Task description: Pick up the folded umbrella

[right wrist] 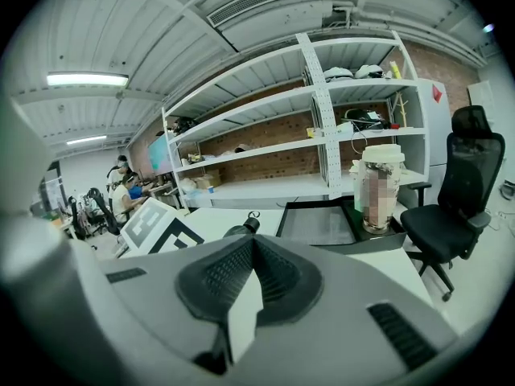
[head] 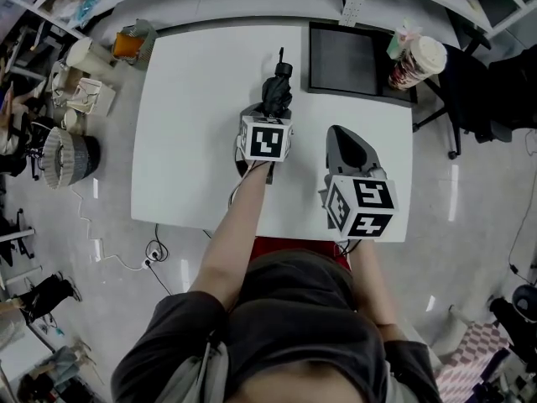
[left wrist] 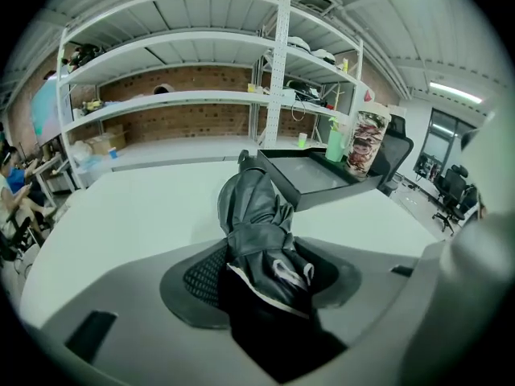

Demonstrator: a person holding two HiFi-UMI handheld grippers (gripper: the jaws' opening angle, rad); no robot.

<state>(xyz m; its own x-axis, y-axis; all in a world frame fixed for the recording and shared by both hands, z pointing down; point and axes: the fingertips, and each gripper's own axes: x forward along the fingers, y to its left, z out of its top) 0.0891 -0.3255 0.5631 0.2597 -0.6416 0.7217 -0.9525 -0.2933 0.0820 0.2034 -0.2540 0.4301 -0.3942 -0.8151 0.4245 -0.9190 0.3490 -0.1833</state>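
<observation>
The folded umbrella (head: pixel 277 89) is black and lies on the white table (head: pixel 193 124), its tip pointing away from me. My left gripper (head: pixel 274 112) is at its near end, shut on it. In the left gripper view the umbrella (left wrist: pixel 253 215) fills the space between the two pads (left wrist: pixel 197 278), its strapped fabric against both. My right gripper (head: pixel 342 137) hovers to the right of the umbrella, apart from it and holding nothing. The right gripper view shows that gripper (right wrist: pixel 253 244) shut, pads meeting, with the umbrella's tip (right wrist: pixel 241 228) just beyond.
A black tray (head: pixel 342 60) sits at the table's far right, with a patterned lidded cup (head: pixel 415 61) beside it. A green bottle (left wrist: pixel 335 141) stands near the cup. An office chair (right wrist: pixel 455 207) is off the right side. Shelving runs behind the table.
</observation>
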